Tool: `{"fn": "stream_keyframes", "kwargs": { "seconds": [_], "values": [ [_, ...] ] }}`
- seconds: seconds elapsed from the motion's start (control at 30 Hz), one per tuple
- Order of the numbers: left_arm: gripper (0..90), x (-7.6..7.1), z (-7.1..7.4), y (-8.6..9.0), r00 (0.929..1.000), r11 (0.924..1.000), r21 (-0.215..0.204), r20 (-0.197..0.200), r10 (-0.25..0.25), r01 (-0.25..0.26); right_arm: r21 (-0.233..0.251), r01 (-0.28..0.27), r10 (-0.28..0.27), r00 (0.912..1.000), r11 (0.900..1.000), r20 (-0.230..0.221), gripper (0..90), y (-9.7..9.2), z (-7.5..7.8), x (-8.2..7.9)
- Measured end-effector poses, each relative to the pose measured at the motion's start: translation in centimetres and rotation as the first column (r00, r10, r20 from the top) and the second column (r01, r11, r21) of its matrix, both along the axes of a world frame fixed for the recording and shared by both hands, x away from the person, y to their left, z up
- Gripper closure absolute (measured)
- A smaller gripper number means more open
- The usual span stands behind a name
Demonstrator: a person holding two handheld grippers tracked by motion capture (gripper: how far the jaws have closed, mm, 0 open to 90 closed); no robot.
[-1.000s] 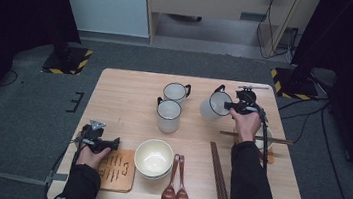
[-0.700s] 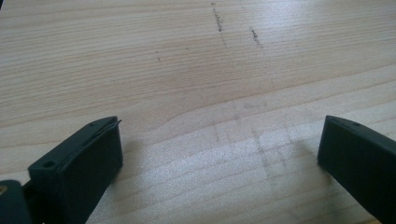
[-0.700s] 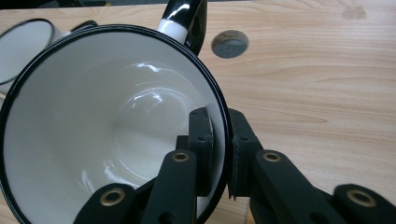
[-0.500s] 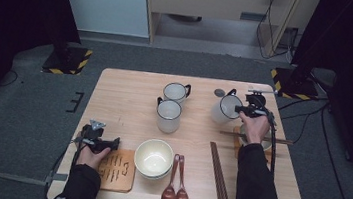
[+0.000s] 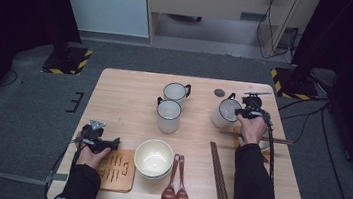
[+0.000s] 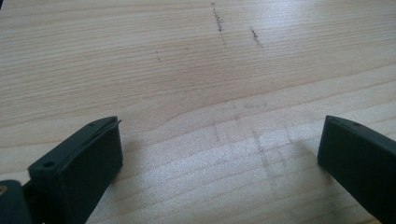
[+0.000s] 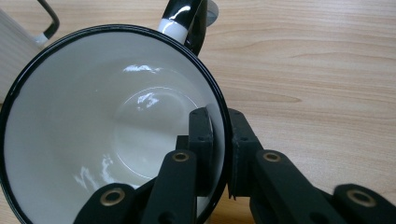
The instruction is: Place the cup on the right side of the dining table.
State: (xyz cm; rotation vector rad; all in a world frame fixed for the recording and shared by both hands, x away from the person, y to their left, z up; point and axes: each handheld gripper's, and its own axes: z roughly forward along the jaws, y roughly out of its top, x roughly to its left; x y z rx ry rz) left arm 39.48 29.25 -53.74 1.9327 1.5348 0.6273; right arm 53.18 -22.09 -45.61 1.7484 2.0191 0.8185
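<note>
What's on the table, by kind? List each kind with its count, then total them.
Mugs: 3
Bowls: 1
Spoons: 2
Chopsticks: 2 pairs
Wooden mat: 1
Total: 9

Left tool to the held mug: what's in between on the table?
In the high view, between the left tool and the mug in the right tool stand a bowl and a nearer mug.

Your right gripper (image 7: pixel 219 140) pinches the black rim of the white mug (image 7: pixel 93 135), one jaw inside and one outside, at about four o'clock. The mug's handle (image 7: pixel 184 21) points to twelve o'clock over the wooden table (image 7: pixel 317 70).
</note>
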Motion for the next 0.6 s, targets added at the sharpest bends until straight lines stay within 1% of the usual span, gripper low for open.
{"fn": "stream_keyframes", "kwargs": {
  "seconds": [0.07, 0.17, 0.3, 0.43, 0.6],
  "values": [
    [0.0, 0.00, 0.00, 0.00, 1.0000, 1.0000, 0.000, 0.000, 0.000, 0.000, -0.012, -0.005, 0.005, 1.0000, 0.9999, 0.001, 83.0, 0.11, -0.17, 0.09],
    [0.0, 0.00, 0.00, 0.00, 1.0000, 1.0000, 0.000, 0.000, 0.000, 0.000, -0.028, 0.003, -0.004, 1.0000, 0.9996, -0.002, 82.9, 0.30, -0.33, 0.13],
    [0.0, 0.00, 0.00, 0.00, 1.0000, 1.0000, 0.000, 0.000, 0.000, 0.000, -0.038, 0.007, -0.007, 1.0000, 0.9993, -0.002, 82.9, 0.50, -0.27, 0.09],
    [0.0, 0.00, 0.00, 0.00, 1.0000, 1.0000, 0.000, 0.000, 0.000, 0.000, -0.053, -0.003, 0.003, 1.0000, 0.9986, 0.009, 82.7, 0.66, -0.27, 0.03],
    [0.0, 0.00, 0.00, 0.00, 1.0000, 1.0000, 0.000, 0.000, 0.000, 0.000, -0.062, 0.004, -0.002, 0.9995, 0.9981, 0.030, 82.2, 0.86, -0.33, 0.05]
  ]
}}
